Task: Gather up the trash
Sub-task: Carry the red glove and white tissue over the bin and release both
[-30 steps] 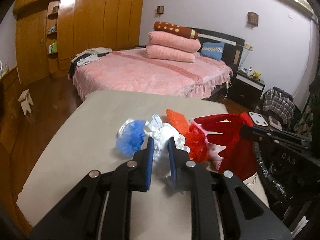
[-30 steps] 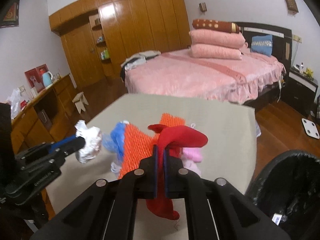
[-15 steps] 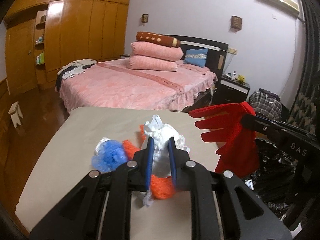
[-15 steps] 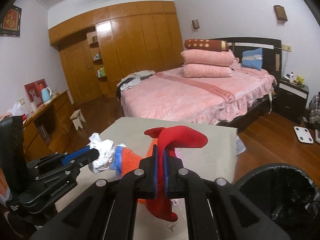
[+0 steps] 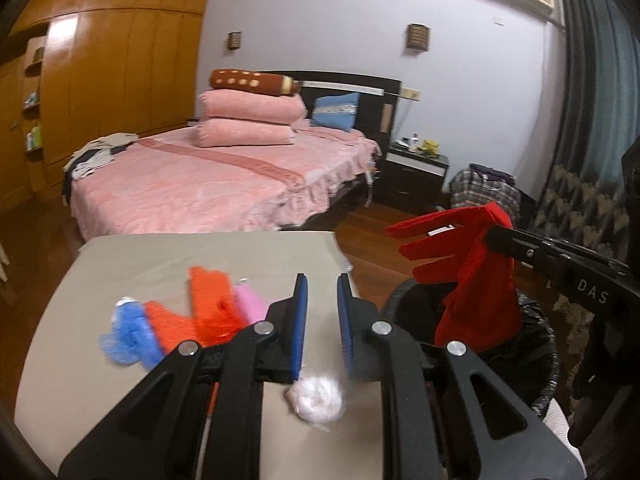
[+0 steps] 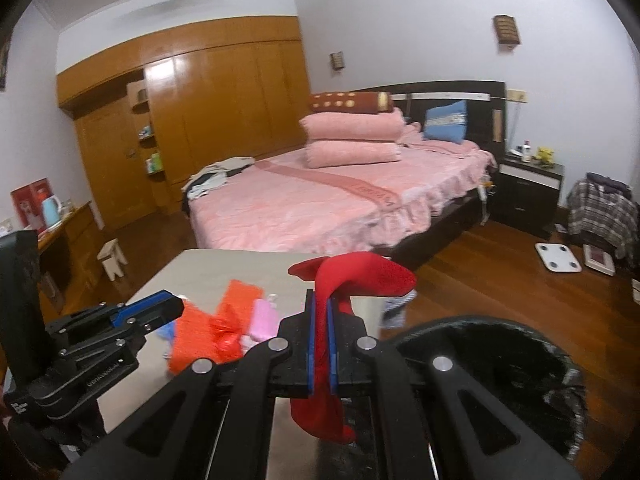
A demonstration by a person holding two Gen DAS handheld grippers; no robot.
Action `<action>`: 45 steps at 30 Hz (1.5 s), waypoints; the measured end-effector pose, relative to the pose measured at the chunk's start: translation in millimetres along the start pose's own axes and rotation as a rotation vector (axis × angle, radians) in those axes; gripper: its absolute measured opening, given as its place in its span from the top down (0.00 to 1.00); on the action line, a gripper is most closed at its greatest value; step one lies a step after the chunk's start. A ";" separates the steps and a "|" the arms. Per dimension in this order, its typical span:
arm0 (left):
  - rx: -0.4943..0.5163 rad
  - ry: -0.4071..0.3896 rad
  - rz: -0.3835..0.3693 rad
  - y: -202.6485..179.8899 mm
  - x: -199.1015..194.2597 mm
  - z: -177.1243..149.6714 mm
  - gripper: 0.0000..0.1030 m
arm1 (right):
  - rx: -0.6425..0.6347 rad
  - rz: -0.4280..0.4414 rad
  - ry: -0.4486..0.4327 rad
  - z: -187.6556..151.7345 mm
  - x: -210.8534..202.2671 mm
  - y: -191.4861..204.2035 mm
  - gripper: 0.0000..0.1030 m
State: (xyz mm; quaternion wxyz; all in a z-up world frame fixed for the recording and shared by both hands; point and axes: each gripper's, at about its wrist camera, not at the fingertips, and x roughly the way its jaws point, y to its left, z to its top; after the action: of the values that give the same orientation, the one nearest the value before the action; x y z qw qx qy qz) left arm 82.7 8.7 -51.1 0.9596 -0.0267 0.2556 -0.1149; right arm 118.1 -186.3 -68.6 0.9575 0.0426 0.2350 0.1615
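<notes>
My left tongs (image 5: 322, 312) were black, blue-padded, silver-screwed; my right tongs (image 6: 321, 336) matched, lettered "DAS".

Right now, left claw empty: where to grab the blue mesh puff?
Pinch the blue mesh puff across its rounded middle, probably from above and its free outer side: it lies on the table, soft with no handle, and the orange netting crowds its other edge.

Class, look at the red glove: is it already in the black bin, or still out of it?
Out. The red glove hangs clamped in the right hand-held gripper, above the black bin.
</notes>
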 end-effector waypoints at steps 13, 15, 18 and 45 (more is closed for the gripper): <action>0.047 0.057 -0.051 -25.9 19.2 -19.9 0.85 | 0.060 -0.107 0.040 -29.7 -9.7 -52.2 0.95; 0.045 0.070 -0.049 -21.9 19.6 -26.7 0.76 | 0.058 -0.105 0.048 -35.1 -8.1 -51.9 0.95; 0.041 0.090 -0.047 -19.3 21.7 -39.1 0.62 | 0.060 -0.098 0.061 -43.8 -2.5 -51.9 0.95; 0.044 0.299 -0.103 -50.7 103.7 -114.8 0.65 | 0.118 -0.115 0.161 -88.4 17.9 -85.1 0.95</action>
State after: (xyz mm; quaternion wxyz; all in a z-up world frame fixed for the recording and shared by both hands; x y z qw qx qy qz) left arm 102.6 -64.0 -195.4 0.9041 -0.0015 0.3911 -0.1723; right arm 116.7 -260.3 -168.2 0.9392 0.0722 0.3221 0.0951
